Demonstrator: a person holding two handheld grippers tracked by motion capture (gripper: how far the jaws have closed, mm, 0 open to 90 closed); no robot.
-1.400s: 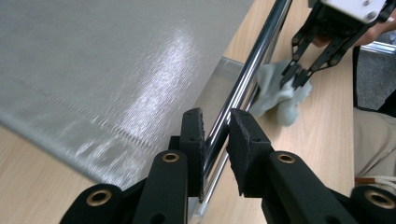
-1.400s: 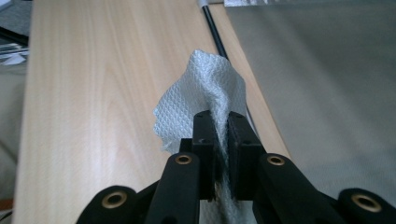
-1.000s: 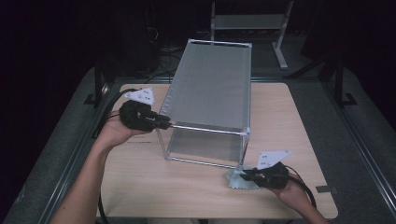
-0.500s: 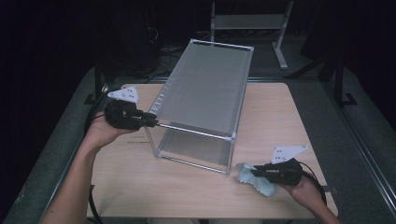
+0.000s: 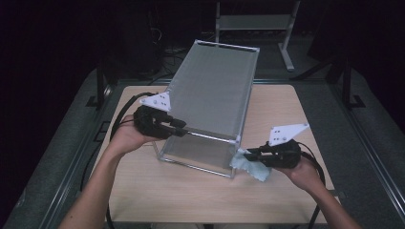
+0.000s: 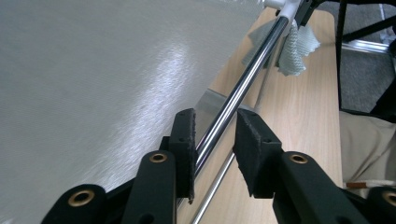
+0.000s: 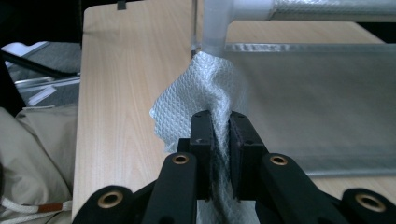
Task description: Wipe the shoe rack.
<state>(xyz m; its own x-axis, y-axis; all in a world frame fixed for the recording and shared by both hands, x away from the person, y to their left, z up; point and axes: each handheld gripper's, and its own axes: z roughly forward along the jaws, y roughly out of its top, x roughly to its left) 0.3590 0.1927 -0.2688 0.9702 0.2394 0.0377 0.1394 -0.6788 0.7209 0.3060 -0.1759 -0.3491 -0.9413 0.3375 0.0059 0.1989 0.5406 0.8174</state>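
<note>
A long box (image 5: 215,90) with frosted panels and chrome rods stands on the wooden table (image 5: 191,198). My left gripper (image 5: 179,129) is at the left end of its near top rod. In the left gripper view the rod (image 6: 247,79) runs between the jaws of the left gripper (image 6: 215,128); they have just been opening. The rod lies by the left pad, clear of the right one. My right gripper (image 5: 244,153) is shut on a pale woven cloth (image 5: 250,168) at the box's near right corner. The right gripper (image 7: 220,123) pinches the cloth (image 7: 196,93) below the white corner joint (image 7: 215,23).
A metal stand (image 5: 253,21) rises behind the table on the dark floor. Black posts flank the table at left (image 5: 100,81) and right (image 5: 347,81). Bare wood lies in front of the box. The person's beige trousers (image 7: 32,149) are at the near edge.
The box's near end has swung to the left. My right gripper has risen from the tabletop with the cloth to the box's near right corner. The left hand moved left, then back right.
</note>
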